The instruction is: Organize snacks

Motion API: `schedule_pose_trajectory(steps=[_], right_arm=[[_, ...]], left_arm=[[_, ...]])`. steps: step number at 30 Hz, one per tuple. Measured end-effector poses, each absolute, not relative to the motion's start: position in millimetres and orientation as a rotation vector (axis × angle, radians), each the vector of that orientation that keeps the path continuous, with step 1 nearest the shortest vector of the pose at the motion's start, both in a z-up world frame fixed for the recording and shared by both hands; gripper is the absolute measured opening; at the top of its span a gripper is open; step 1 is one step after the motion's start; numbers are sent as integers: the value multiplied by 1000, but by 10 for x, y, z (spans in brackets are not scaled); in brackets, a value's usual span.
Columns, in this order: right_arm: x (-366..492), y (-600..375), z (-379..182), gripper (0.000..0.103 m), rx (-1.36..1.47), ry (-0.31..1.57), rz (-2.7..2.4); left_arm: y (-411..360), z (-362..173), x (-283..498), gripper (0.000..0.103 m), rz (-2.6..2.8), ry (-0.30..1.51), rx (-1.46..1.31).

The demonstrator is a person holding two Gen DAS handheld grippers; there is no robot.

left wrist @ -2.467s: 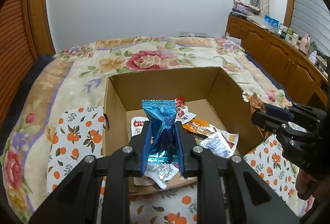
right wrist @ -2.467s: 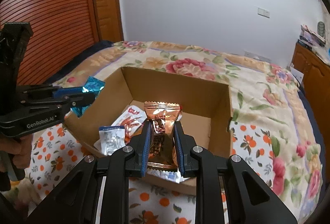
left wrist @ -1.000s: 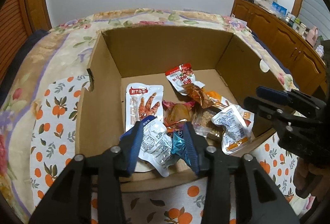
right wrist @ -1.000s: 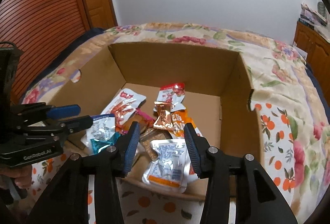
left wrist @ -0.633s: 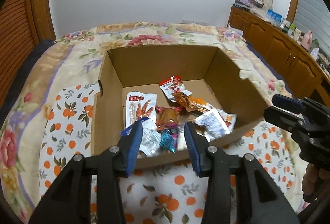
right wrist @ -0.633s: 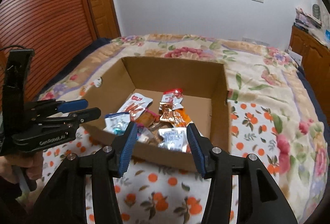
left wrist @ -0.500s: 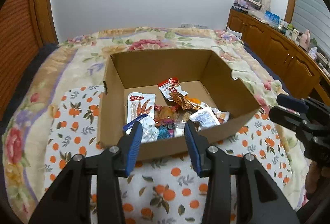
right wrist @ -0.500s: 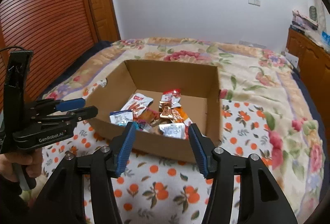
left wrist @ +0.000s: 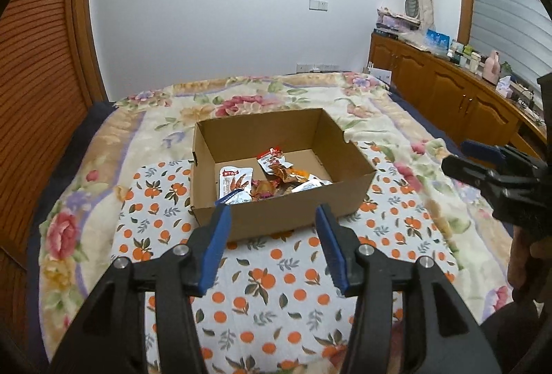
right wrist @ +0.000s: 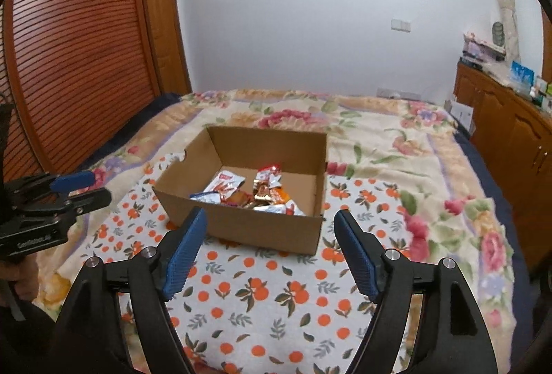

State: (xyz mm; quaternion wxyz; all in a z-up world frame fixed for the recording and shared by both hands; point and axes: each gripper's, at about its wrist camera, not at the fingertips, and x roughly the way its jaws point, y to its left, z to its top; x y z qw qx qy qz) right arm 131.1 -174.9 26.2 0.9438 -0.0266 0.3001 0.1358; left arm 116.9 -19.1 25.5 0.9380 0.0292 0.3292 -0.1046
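An open cardboard box (left wrist: 283, 219) stands on the bed, and it also shows in the right wrist view (right wrist: 262, 229). Several snack packets (left wrist: 269, 179) lie loose on its floor: white, red and orange ones (right wrist: 255, 191). My left gripper (left wrist: 272, 215) is open and empty, held back from the box's near wall. My right gripper (right wrist: 270, 219) is open and empty, also pulled back in front of the box. Each gripper shows at the edge of the other's view: the right one (left wrist: 483, 163), the left one (right wrist: 79, 189).
The box sits on a white cloth with orange fruit print (left wrist: 262, 281) spread over a floral bedspread (left wrist: 396, 119). A wooden slatted wardrobe (right wrist: 76, 57) stands to the left. A wooden cabinet with small items (left wrist: 459, 88) runs along the right wall.
Both grippers dropped their packets, the blue and the copper one, into the box, opened, and pulled back and up. The box now looks smaller and farther away.
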Motion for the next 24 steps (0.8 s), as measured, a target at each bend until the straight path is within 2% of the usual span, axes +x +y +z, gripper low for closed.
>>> schedule_pose_trajectory(steps=[5, 8, 9, 12, 13, 19, 24], right_arm=[[1076, -1803, 469, 82, -39, 580, 269], [933, -1804, 561, 89, -40, 559, 268], [905, -1805, 580, 93, -38, 555, 268], [788, -1805, 603, 103, -25, 545, 265], [745, -1809, 596, 103, -20, 541, 265], [593, -1868, 466, 103, -17, 553, 253], [449, -1972, 255, 103, 13, 551, 234]], left_arm=[[-176, 417, 957, 53, -209, 654, 60], [-176, 503, 838, 56, -207, 641, 58], [-179, 518, 804, 62, -206, 636, 59], [-185, 577, 660, 91, -201, 594, 60], [-190, 591, 620, 97, -206, 580, 57], [-258, 561, 431, 103, -202, 549, 62], [-304, 426, 244, 103, -144, 517, 80]])
